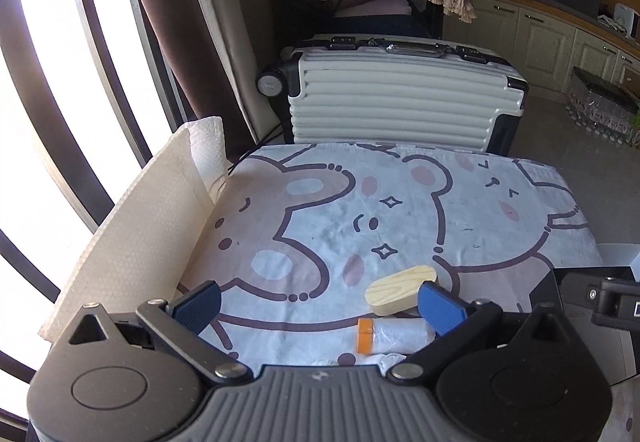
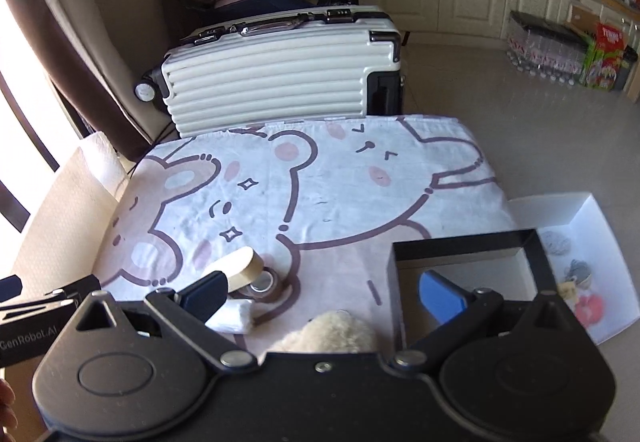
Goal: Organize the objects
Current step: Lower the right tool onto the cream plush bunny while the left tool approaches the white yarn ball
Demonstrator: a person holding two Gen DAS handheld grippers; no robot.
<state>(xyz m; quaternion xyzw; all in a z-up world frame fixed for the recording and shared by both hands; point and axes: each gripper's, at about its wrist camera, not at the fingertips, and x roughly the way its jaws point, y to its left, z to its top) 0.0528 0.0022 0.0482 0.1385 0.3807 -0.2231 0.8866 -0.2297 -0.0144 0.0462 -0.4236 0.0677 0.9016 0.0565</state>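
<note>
Both tools hang low over a desk [image 1: 400, 210] draped in a white cloth printed with cartoon bears.

The left tool [image 1: 320, 306] has its blue fingers spread wide with nothing between them. Just inside its right finger lies an oval wooden block [image 1: 396, 288], pale with visible grain, flat on the cloth and almost touching that finger's tip. Directly nearer the camera, a roll of clear plastic bags [image 1: 396, 334] with an orange band lies crosswise, close beside the block. A sheet of paper towel [image 1: 136, 242] stands along the desk's left edge, by the window.

The right tool [image 2: 322, 296] is likewise spread apart and holds nothing. Its right finger sits over an open black box [image 2: 464, 242] at the desk's right side. A fluffy cream plush [image 2: 332, 334] lies on the cloth between the fingers, close to the tool body and just left of the black box. Near the left finger, the same wooden block shows, with a roll of clear tape [image 2: 264, 282] just beside it and a white wrapped bundle [image 2: 236, 316] a little closer.

Beyond the black box, off the desk's right edge, a white box [image 2: 576, 210] holds several small items, too small to identify. A white ribbed suitcase [image 2: 276, 74] stands on its side behind the desk.
</note>
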